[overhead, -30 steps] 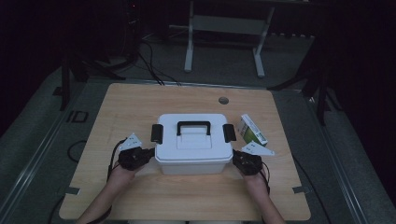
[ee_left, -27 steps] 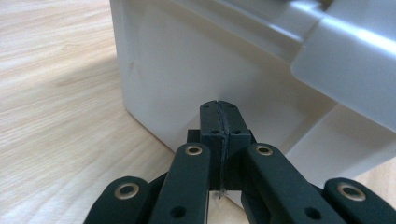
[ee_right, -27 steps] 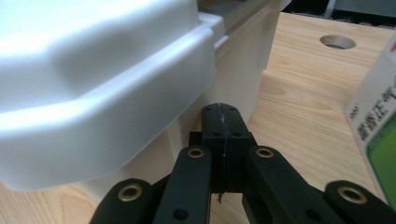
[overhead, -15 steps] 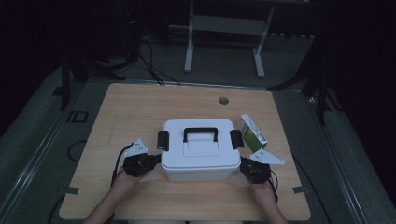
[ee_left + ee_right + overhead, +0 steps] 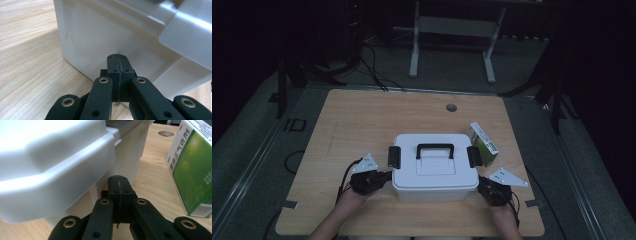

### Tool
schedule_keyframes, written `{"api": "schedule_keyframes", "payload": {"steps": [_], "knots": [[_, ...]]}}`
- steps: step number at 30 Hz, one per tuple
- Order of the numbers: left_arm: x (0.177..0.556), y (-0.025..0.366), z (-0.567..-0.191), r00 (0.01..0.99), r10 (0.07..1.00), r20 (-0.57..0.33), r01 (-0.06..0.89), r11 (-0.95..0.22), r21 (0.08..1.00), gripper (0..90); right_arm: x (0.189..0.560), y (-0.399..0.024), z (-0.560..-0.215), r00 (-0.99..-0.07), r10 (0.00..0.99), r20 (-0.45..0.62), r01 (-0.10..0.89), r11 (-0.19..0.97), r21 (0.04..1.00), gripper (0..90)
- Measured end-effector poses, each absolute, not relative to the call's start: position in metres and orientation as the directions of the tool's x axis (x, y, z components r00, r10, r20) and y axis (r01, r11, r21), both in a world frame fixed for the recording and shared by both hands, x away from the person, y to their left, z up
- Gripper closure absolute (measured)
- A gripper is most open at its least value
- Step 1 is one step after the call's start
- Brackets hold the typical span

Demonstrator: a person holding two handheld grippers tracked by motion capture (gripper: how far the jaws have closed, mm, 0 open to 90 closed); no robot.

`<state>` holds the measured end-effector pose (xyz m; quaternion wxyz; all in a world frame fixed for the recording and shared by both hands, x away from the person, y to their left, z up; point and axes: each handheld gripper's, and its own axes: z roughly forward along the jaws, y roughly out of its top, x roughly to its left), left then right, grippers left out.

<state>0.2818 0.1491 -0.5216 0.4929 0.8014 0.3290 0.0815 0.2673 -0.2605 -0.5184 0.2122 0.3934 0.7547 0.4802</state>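
A white plastic box with a black handle and two black side latches sits on the wooden table. My left gripper is shut with nothing in it, its tips against the box's left wall. On the other side my right gripper is shut and empty too, pressed against the box's right wall under the lid's rim. In both gripper views the jaws meet in a thin seam, left gripper and right gripper.
A green and white carton stands just right of the box, close to my right gripper, and shows large as the carton in the right gripper view. A round cable hole lies in the table's far part. Dark floor surrounds the table.
The box has slid toward the near edge and slightly right between the two grippers. Both hands have drawn back toward the person with it.
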Motion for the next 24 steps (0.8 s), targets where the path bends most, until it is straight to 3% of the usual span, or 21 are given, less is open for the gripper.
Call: {"api": "schedule_keyframes", "payload": {"steps": [24], "knots": [[0.271,0.148,-0.521,0.794,0.567,-0.219,0.452,-0.311,0.836,90.0,0.248,-0.269,-0.519,-0.597,0.798,0.081,0.400,0.209,0.893,90.0]]}}
